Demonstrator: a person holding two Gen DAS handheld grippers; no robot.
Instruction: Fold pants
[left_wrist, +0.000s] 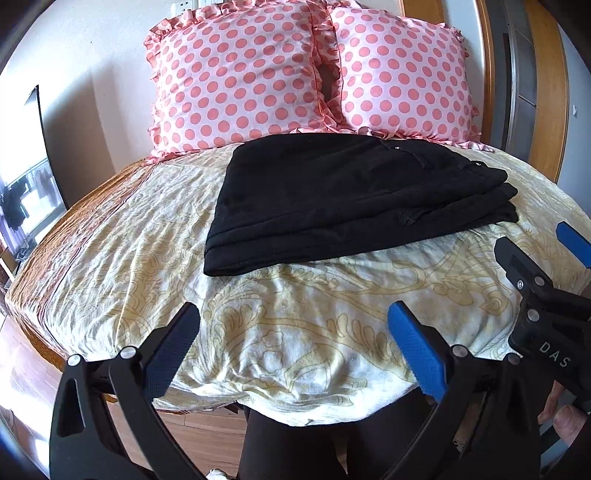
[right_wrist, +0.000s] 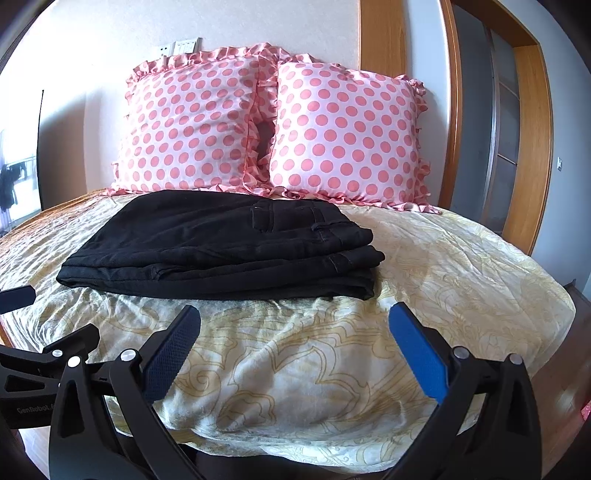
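Two claws, the left claw (left_wrist: 293, 345) and the right claw (right_wrist: 295, 347), hang with jaws spread apart and gripping nothing above the near edge of the bed (right_wrist: 461, 266), while the black pants (right_wrist: 229, 243) lie folded ahead of both, before two polka-dot pillows (right_wrist: 266, 129).

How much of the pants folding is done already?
It looks nearly all done. The black pants lie on the bed in a tidy stack of layers, in front of the two spotted pillows. Nothing is in hand: the left gripper and the right gripper are both open and empty, short of the pants. Left to do: maybe just straightening the uneven edges on the right side.
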